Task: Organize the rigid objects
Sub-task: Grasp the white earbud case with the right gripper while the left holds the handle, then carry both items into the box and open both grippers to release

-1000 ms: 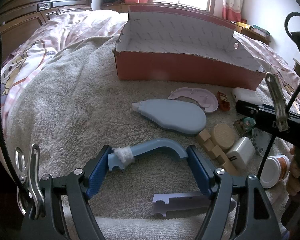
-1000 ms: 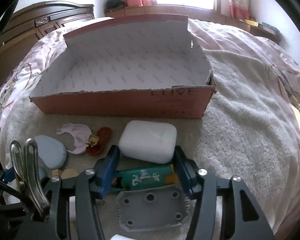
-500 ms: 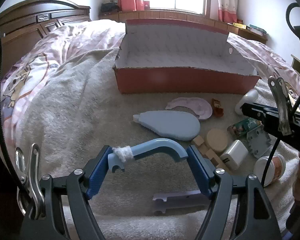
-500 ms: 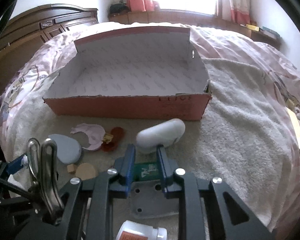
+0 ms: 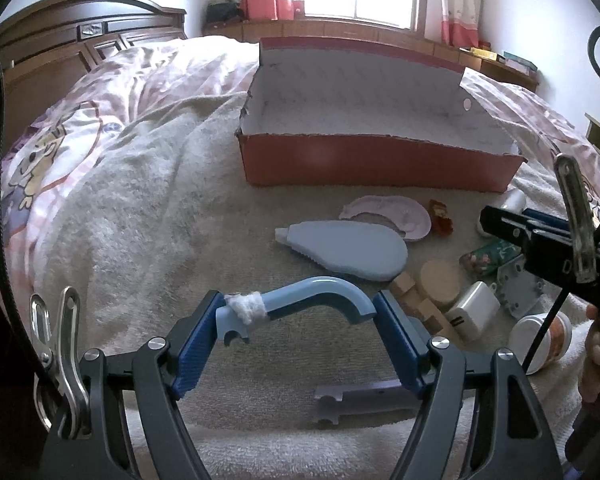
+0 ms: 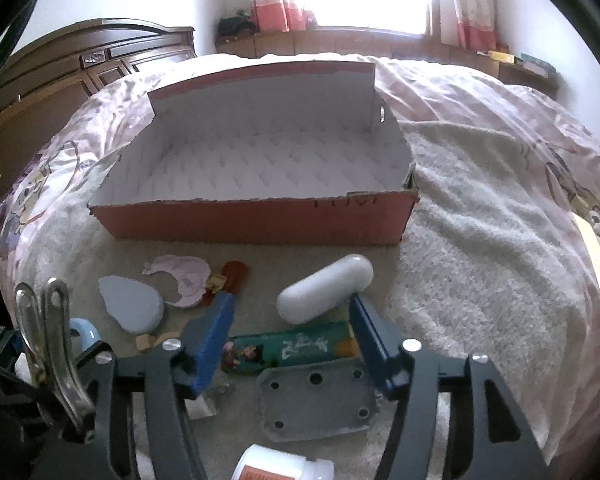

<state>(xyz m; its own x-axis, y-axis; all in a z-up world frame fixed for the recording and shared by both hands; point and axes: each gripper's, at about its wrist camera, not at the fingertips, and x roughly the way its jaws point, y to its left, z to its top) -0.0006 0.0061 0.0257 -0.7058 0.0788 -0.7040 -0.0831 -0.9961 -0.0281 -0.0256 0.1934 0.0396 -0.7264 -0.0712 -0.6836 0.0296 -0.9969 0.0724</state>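
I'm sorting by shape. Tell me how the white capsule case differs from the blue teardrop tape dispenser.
The white capsule case is rounded and thick; the blue teardrop tape dispenser is flat, tapering to a tip. The case lies tilted on one edge; the dispenser lies flat. Both lie on the towel outside the red box.

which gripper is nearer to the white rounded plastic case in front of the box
Right. The right gripper has the white rounded plastic case at its open fingertips; the left gripper, clamping a curved blue plastic piece, sits well off.
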